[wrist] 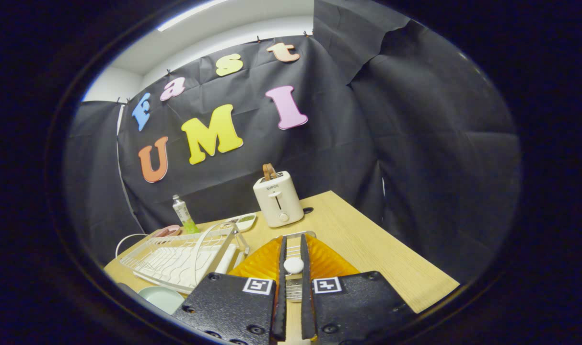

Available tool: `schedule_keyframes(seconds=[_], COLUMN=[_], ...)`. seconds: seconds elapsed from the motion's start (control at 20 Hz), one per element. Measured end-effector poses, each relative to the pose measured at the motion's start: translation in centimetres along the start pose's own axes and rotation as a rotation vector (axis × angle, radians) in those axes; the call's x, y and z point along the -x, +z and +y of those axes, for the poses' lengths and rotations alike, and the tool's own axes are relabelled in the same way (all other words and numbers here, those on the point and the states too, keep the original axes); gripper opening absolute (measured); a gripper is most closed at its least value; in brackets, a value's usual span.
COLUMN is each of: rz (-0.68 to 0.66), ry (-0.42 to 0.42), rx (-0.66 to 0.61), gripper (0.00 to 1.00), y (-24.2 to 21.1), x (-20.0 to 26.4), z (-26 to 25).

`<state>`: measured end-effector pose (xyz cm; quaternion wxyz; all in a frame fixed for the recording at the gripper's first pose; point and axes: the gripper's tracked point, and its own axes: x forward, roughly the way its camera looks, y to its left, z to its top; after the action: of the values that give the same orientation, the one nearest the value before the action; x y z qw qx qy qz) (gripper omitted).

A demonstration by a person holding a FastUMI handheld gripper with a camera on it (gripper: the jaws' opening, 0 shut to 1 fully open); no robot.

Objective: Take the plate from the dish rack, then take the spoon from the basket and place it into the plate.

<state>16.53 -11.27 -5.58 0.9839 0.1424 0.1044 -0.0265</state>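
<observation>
- A cream toaster [277, 200] stands on the wooden table [367, 244], at the middle of the frame.
- A small bottle [183, 214] with green bottom stands left of it.
- A small oval dish [241, 222] lies between them.

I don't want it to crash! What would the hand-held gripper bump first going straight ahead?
Probably the white toaster beyond the orange basket; the hand-held gripper, shut on the spoon, may pass over the basket's rim.
</observation>
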Motion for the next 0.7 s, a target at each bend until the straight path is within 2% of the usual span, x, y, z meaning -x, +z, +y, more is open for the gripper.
schedule_keyframes(seconds=[0.2,0.35,0.55,0.7], rz=[-0.002,-0.033,-0.067,-0.086], ry=[-0.009,-0.025,-0.025,0.015], rx=[0.03,0.059,0.082,0.11], gripper=[0.1,0.1,0.1,0.1], y=[1.5,3.7,6.9,9.3], x=[0.4,1.7,4.7,7.9], z=[0.3,0.5,1.5,4.0])
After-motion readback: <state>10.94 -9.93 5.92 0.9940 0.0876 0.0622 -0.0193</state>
